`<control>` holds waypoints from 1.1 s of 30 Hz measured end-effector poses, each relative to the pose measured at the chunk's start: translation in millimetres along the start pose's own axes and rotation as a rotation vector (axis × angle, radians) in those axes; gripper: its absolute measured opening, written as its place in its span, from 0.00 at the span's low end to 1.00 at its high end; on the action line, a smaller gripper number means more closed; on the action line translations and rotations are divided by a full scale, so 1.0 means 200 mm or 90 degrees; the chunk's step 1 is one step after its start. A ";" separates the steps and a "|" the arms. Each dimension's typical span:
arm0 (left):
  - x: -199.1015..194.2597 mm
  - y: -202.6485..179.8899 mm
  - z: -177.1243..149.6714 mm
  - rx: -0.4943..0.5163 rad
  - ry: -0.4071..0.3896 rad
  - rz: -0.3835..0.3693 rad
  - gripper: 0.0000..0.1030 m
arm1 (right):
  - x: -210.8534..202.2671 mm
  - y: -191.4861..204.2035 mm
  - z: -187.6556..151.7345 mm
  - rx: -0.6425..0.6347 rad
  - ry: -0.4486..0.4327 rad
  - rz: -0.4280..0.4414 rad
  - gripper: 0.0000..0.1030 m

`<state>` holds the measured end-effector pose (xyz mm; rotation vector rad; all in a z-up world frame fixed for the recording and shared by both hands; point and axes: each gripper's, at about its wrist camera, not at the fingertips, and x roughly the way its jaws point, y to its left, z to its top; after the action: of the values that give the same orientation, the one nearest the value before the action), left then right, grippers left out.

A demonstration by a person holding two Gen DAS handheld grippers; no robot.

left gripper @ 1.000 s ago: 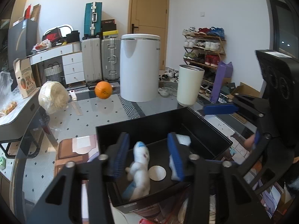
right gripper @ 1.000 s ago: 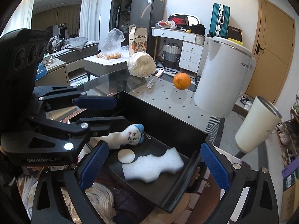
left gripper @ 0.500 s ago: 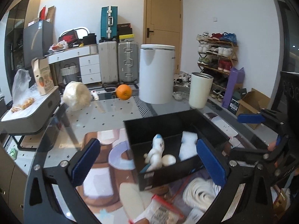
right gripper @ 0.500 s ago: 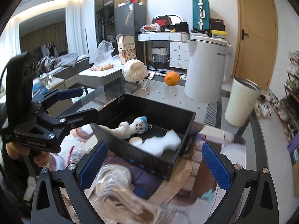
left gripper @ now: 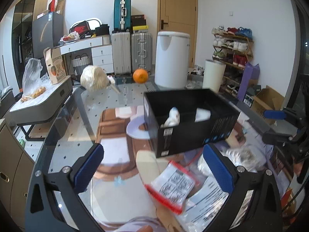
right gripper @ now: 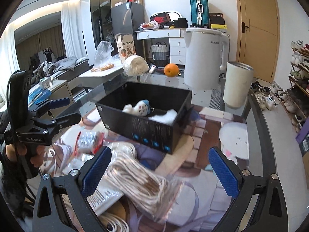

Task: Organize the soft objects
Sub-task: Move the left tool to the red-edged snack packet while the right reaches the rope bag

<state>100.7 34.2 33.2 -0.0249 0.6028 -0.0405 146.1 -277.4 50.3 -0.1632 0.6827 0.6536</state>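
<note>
Both tongs, left (left gripper: 152, 166) and right (right gripper: 158, 169), have backed off the box (right gripper: 146, 116) in my views, gaping empty; doll (right gripper: 138, 107) and foam (right gripper: 166, 116) lie inside it on the surface (left gripper: 81, 116).

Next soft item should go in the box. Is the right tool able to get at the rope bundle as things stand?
Probably yes: the right tool is open, and the rope bundle lies uncovered between its fingers.

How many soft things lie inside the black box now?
2. A white plush doll lies at the box's left; a white foam piece lies at its right. The black box wall may hide others.
</note>
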 end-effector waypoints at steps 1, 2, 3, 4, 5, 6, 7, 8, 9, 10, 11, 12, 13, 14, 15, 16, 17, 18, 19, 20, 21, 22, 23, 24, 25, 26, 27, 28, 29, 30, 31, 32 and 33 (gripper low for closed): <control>0.01 0.00 -0.02 -0.001 0.005 0.000 1.00 | 0.00 0.00 -0.01 0.000 0.004 0.001 0.99; 0.01 0.01 -0.03 -0.002 0.008 -0.001 1.00 | 0.00 -0.01 -0.03 -0.001 0.011 0.006 0.99; 0.02 0.01 -0.04 -0.003 0.014 -0.003 1.00 | 0.01 -0.01 -0.04 -0.001 0.016 0.008 0.99; 0.02 0.00 -0.05 -0.001 0.016 -0.005 1.00 | 0.01 -0.02 -0.05 -0.002 0.020 0.008 0.99; 0.02 -0.01 -0.05 0.001 0.017 -0.007 1.00 | 0.01 -0.02 -0.06 -0.004 0.026 0.010 0.99; 0.02 -0.01 -0.06 0.005 0.018 -0.007 1.00 | 0.02 -0.02 -0.07 -0.006 0.030 0.011 0.99; 0.01 -0.02 -0.07 0.011 0.018 -0.009 1.00 | 0.02 -0.02 -0.08 -0.009 0.036 0.012 0.99; 0.01 -0.03 -0.08 0.017 0.019 -0.009 1.00 | 0.03 -0.02 -0.08 -0.012 0.039 0.011 0.99; 0.01 -0.03 -0.08 0.023 0.021 -0.008 1.00 | 0.03 -0.02 -0.09 -0.015 0.042 0.011 0.99; 0.01 -0.04 -0.09 0.030 0.023 -0.008 1.00 | 0.04 -0.01 -0.10 -0.020 0.047 0.013 0.99; 0.00 -0.04 -0.10 0.038 0.024 -0.005 1.00 | 0.04 -0.01 -0.10 -0.025 0.054 0.012 0.99; 0.00 -0.05 -0.10 0.045 0.024 -0.003 1.00 | 0.05 -0.01 -0.11 -0.029 0.061 0.009 0.99; 0.00 -0.05 -0.11 0.051 0.025 -0.001 1.00 | 0.06 0.00 -0.12 -0.036 0.069 0.008 0.99; 0.00 -0.05 -0.12 0.057 0.027 -0.002 1.00 | 0.07 0.00 -0.12 -0.040 0.075 0.010 0.99; 0.00 -0.05 -0.13 0.059 0.029 -0.004 1.00 | 0.07 -0.01 -0.13 -0.042 0.079 0.012 0.99; 0.00 -0.05 -0.13 0.060 0.031 -0.004 1.00 | 0.08 -0.01 -0.13 -0.045 0.084 0.014 0.99; 0.00 -0.05 -0.14 0.061 0.034 -0.005 1.00 | 0.08 0.00 -0.14 -0.048 0.089 0.017 0.99; 0.00 -0.05 -0.14 0.061 0.036 -0.005 1.00 | 0.09 0.00 -0.15 -0.051 0.094 0.021 0.99; 0.00 -0.05 -0.15 0.062 0.037 -0.006 1.00 | 0.10 0.00 -0.15 -0.055 0.100 0.024 0.99; 0.00 -0.05 -0.15 0.062 0.038 -0.007 1.00 | 0.10 0.00 -0.16 -0.056 0.102 0.026 0.99; 0.00 -0.05 -0.14 0.063 0.039 -0.012 1.00 | 0.11 0.00 -0.16 -0.059 0.107 0.031 0.99; 0.00 -0.05 -0.14 0.064 0.040 -0.016 1.00 | 0.11 0.01 -0.16 -0.061 0.110 0.033 0.99; 0.01 -0.05 -0.15 0.066 0.041 -0.017 1.00 | 0.12 0.01 -0.16 -0.065 0.112 0.035 0.99; 0.01 -0.05 -0.15 0.067 0.042 -0.018 1.00 | 0.13 0.02 -0.16 -0.070 0.115 0.035 0.99; 0.01 -0.05 -0.15 0.069 0.044 -0.019 1.00 | 0.13 0.02 -0.16 -0.073 0.116 0.036 0.99; 0.02 -0.05 -0.15 0.068 0.046 -0.021 1.00 | 0.14 0.02 -0.16 -0.076 0.119 0.042 0.99; 0.02 -0.05 -0.15 0.067 0.048 -0.021 1.00 | 0.15 0.02 -0.16 -0.077 0.121 0.044 0.99; 0.02 -0.05 -0.15 0.067 0.050 -0.021 1.00 | 0.16 0.02 -0.16 -0.077 0.124 0.047 0.99; 0.03 -0.04 -0.15 0.066 0.052 -0.022 1.00 | 0.17 0.02 -0.16 -0.077 0.126 0.049 0.99; 0.03 -0.04 -0.15 0.065 0.054 -0.023 1.00 | 0.18 0.02 -0.16 -0.076 0.128 0.052 0.99; 0.03 -0.04 -0.15 0.065 0.056 -0.023 1.00 | 0.19 0.02 -0.15 -0.075 0.130 0.056 0.99; 0.03 -0.04 -0.15 0.064 0.057 -0.024 1.00 | 0.20 0.01 -0.15 -0.075 0.130 0.059 0.99; 0.03 -0.04 -0.15 0.063 0.058 -0.025 1.00 | 0.21 0.02 -0.15 -0.075 0.131 0.061 0.99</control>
<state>89.3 25.3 5.0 0.0620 0.6908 -0.1094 153.0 -264.0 1.8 -0.3113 0.8539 0.7763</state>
